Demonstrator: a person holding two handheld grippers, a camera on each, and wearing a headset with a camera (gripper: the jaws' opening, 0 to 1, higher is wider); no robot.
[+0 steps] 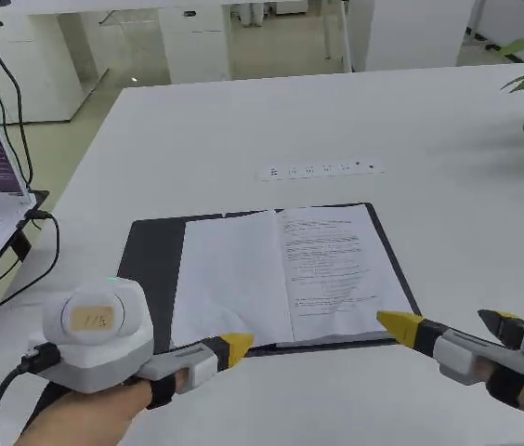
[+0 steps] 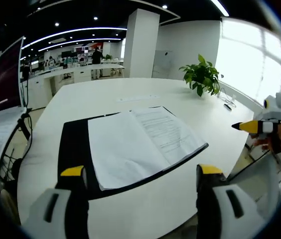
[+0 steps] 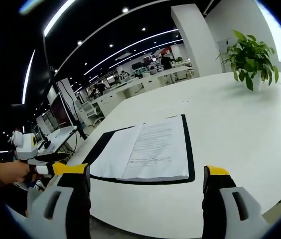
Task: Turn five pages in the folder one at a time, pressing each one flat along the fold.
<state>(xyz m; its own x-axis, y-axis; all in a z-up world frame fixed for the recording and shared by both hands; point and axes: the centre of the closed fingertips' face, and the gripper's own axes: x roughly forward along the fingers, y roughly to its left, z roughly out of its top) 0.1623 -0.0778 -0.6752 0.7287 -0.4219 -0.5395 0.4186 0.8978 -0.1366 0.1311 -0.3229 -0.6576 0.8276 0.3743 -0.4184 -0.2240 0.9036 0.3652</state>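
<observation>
Nearest, the left gripper [image 2: 140, 172] and right gripper [image 3: 143, 172] hovered, jaws apart and empty, the open folder [image 1: 150, 265] lying at twelve o'clock on the table [image 1: 429, 130]; lifting a single right-hand page [image 1: 329, 269] by its corner would likely serve best.

The left gripper [image 2: 141, 171] holds its yellow-tipped jaws spread wide just short of the open folder [image 2: 73, 144], its white pages [image 2: 130, 144] lying ahead between them, while the right gripper [image 2: 256, 126] hovers off to the right.
</observation>
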